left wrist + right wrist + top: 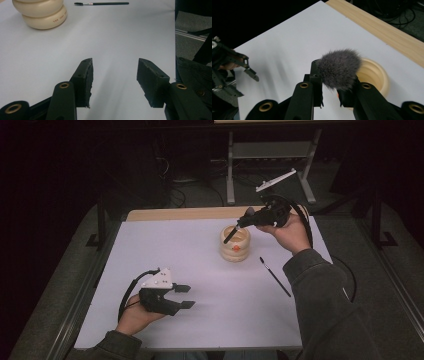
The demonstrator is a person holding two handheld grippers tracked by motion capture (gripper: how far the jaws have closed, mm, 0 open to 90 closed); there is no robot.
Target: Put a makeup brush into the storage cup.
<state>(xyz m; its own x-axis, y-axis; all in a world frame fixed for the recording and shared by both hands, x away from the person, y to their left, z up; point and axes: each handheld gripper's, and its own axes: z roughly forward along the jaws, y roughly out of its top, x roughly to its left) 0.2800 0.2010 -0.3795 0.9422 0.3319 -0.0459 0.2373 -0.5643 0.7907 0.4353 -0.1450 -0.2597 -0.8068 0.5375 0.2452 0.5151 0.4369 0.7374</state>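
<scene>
Right gripper (239, 226) tilts a fluffy brush (340, 68) into the cream holder (235, 249).

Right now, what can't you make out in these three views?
- Brush handle: in the right gripper view, hidden behind its own bristles and the right claw.
- Inside of the cream holder: in the high view, the brush and the rim block it.
- Print on the holder: too small and partly cut off in the left gripper view.
- Thin brush bristles: too small in the high view.
- Left claw cable: partly hidden behind the hand.
</scene>
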